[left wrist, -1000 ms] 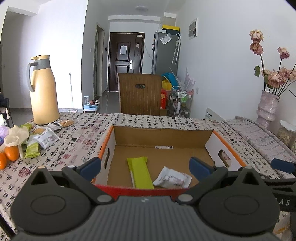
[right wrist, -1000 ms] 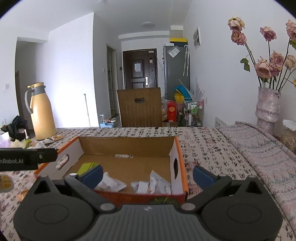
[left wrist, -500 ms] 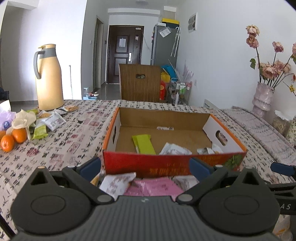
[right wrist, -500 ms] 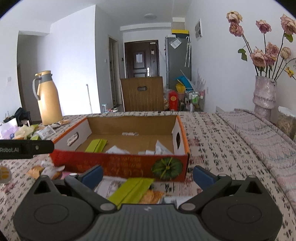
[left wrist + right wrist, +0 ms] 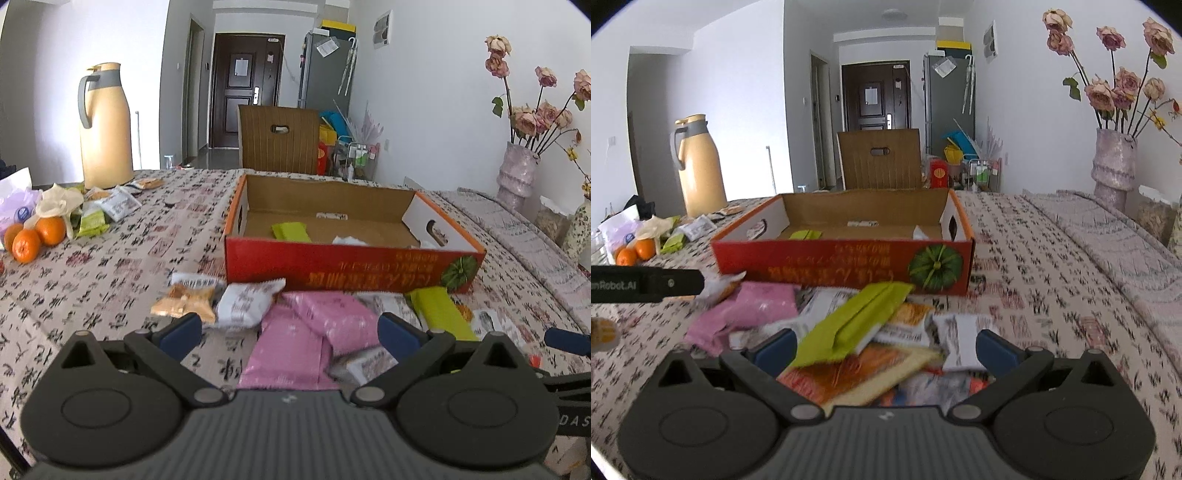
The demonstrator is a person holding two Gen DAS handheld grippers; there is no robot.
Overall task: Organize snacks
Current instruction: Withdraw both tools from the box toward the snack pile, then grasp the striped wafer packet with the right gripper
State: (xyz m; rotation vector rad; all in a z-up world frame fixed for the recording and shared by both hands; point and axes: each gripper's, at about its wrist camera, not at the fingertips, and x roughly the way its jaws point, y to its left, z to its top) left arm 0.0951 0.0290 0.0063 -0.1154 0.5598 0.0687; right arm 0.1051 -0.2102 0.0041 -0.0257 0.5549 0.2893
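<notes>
Far left of table: a tall beige thermos jug with grey handle [image 5: 105, 125] stands behind three oranges [image 5: 31, 236] and some small packets; nothing here differs from a second ago.
Left gripper: my left gripper [image 5: 290, 328] is wide open and empty; one second ago it looked down into the box, now it hangs above the loose pile in front of the box.
Pile, left part: a small orange biscuit packet [image 5: 184, 301], a white printed packet [image 5: 249, 299] and two pink plastic pouches [image 5: 314, 332] lie overlapping on the patterned tablecloth [image 5: 110, 266].
Box: the red cardboard box with a pumpkin picture [image 5: 351, 264] is now farther from both cameras; inside I see a green packet [image 5: 291, 232] and some white ones.
Pile, right part: a long green wrapper [image 5: 849, 323] lies on top of an orange flat packet [image 5: 864, 369] and white packets.
Right gripper: my right gripper [image 5: 886, 349] is also spread open and holds nothing; it has also drawn back, and the green wrapper lies between its fingers.
Meaning: I judge that one delivery is finished and the next pick begins; most snacks are not yet in the box.
</notes>
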